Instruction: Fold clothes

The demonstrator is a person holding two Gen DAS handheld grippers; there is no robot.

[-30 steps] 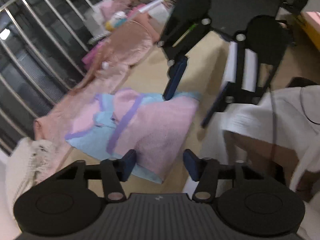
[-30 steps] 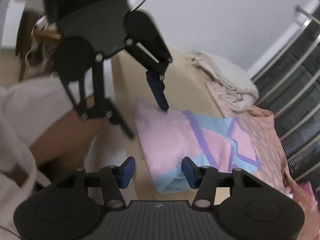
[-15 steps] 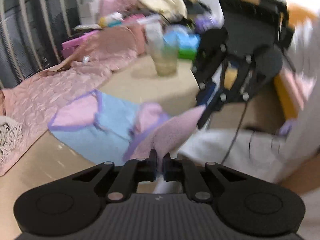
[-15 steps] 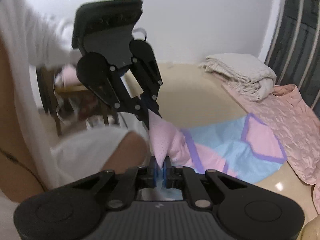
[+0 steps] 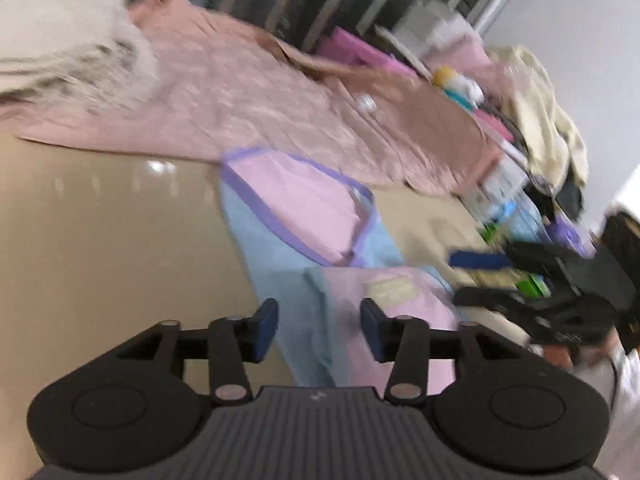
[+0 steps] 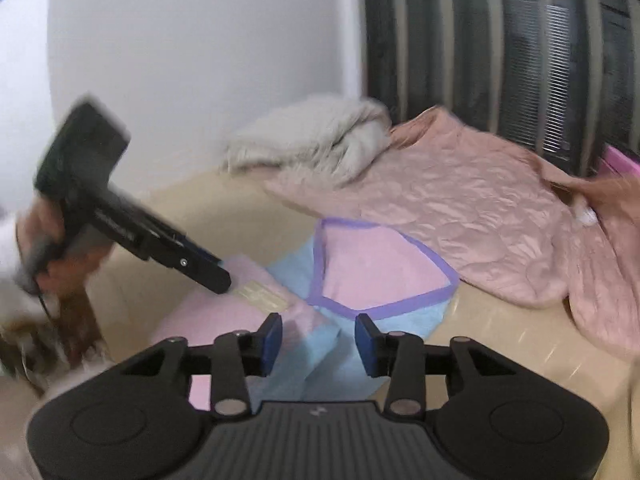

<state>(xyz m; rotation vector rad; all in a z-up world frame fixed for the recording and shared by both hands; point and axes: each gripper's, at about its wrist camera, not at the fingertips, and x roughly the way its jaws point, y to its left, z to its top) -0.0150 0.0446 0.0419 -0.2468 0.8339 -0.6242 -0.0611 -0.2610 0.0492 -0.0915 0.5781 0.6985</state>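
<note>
Garment: pink-and-blue top (image 6: 372, 276) with purple trim, near table (image 6: 500, 332) edge, between both grippers.
Progress: near hem seems folded over; more folds likely left.
Left gripper (image 5: 319, 330): jaws just opened, released.
Right gripper (image 6: 318, 344): jaws just opened, empty.
Beyond: pink quilted jacket (image 6: 472, 208), grey knit (image 6: 320, 136).
Unclear: motion blur; far-right clutter unreadable.

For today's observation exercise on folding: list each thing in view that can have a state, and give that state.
Left gripper: open, just released, nothing between its fingers.
Right gripper: open, just released, holding nothing.
Pink and blue garment: on the table, near edge folded over, label showing.
Peach quilted jacket: spread flat, unfolded.
Cream knit: bunched in a heap.
</note>
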